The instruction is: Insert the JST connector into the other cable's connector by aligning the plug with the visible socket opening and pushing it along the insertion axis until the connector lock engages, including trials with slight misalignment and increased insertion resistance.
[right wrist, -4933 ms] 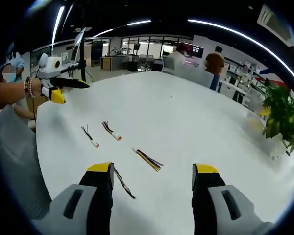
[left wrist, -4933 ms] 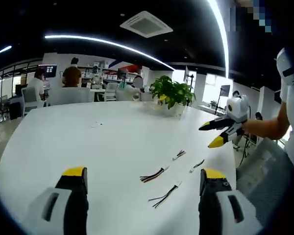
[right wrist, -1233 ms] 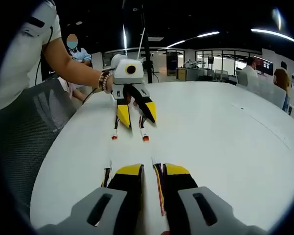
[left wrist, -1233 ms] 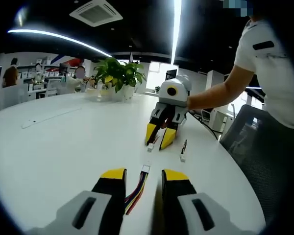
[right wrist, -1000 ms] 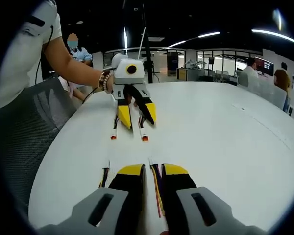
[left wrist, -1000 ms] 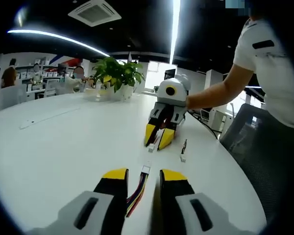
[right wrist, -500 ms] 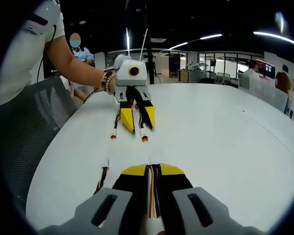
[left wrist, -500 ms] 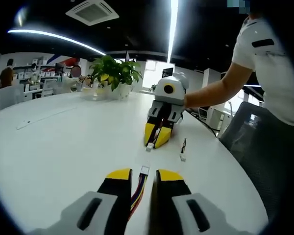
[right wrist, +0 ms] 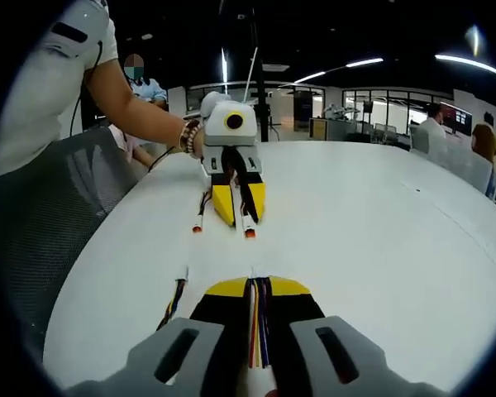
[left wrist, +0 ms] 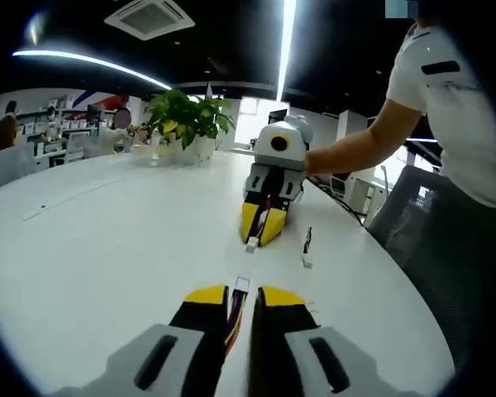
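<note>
In the left gripper view, my left gripper (left wrist: 240, 294) is shut on a multi-colour cable whose white connector (left wrist: 242, 284) pokes out past the yellow tips. Facing it on the white table (left wrist: 107, 231), my right gripper (left wrist: 260, 230) grips a second cable with a white connector (left wrist: 251, 244) at its tip. In the right gripper view, my right gripper (right wrist: 256, 286) is shut on a striped multi-colour cable (right wrist: 256, 327). Beyond it my left gripper (right wrist: 240, 211) rests low on the table (right wrist: 380, 231) with its red-tipped connector (right wrist: 248, 227) pointing at me.
Spare cables lie on the table: one (left wrist: 307, 248) right of the right gripper, one (right wrist: 200, 217) beside the left gripper, one (right wrist: 175, 299) near my right jaws. A potted plant (left wrist: 182, 120) stands far back. Mesh chairs (right wrist: 58, 207) line the table edge.
Both grippers came down from above the table and closed on their cables. In the last half second the left jaws narrowed further and the two grippers drew slightly closer.
</note>
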The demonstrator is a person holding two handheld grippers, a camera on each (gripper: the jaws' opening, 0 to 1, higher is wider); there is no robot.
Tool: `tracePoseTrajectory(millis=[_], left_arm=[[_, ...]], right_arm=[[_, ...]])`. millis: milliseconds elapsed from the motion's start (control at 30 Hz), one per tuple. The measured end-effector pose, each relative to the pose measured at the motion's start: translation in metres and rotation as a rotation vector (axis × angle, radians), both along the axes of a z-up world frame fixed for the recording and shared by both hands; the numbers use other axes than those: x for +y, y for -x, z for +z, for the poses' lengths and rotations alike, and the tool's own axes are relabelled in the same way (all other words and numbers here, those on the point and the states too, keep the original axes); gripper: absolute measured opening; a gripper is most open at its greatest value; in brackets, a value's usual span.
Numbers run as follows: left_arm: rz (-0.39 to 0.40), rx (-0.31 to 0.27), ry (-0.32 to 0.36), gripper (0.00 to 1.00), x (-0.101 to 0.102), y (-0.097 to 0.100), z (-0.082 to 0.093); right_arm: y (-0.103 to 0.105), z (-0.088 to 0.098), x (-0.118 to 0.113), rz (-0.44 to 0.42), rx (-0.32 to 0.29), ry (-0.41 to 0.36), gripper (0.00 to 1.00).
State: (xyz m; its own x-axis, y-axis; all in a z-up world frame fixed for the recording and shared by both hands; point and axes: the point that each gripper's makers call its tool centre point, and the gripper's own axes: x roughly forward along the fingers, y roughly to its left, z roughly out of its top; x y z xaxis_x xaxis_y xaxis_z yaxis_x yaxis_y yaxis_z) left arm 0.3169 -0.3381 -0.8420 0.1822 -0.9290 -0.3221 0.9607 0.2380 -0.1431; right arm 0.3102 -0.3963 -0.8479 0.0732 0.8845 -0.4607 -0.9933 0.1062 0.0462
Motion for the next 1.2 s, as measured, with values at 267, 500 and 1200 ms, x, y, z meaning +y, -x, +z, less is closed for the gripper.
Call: tracePoseTrajectory(millis=[267,500,1200], left_arm=[[-0.017,-0.008,-0.004,0.03,-0.0014,0.0038,0.0003],[-0.019,-0.014,-0.006,0.02,-0.0009,0.0056,0.0008],[-0.039,-0.037,-0.038,0.01,0.0035,0.0058,0.0036]], right_arm=[[0.0010,0.0000,0.0002,0.025,-0.001,0.006,0.04],[0.0025,-0.0001,0.0008,0.040,-0.002,0.011,0.04],[0.0062,0.0002,0.0017,0.071,0.005,0.029,0.03]])
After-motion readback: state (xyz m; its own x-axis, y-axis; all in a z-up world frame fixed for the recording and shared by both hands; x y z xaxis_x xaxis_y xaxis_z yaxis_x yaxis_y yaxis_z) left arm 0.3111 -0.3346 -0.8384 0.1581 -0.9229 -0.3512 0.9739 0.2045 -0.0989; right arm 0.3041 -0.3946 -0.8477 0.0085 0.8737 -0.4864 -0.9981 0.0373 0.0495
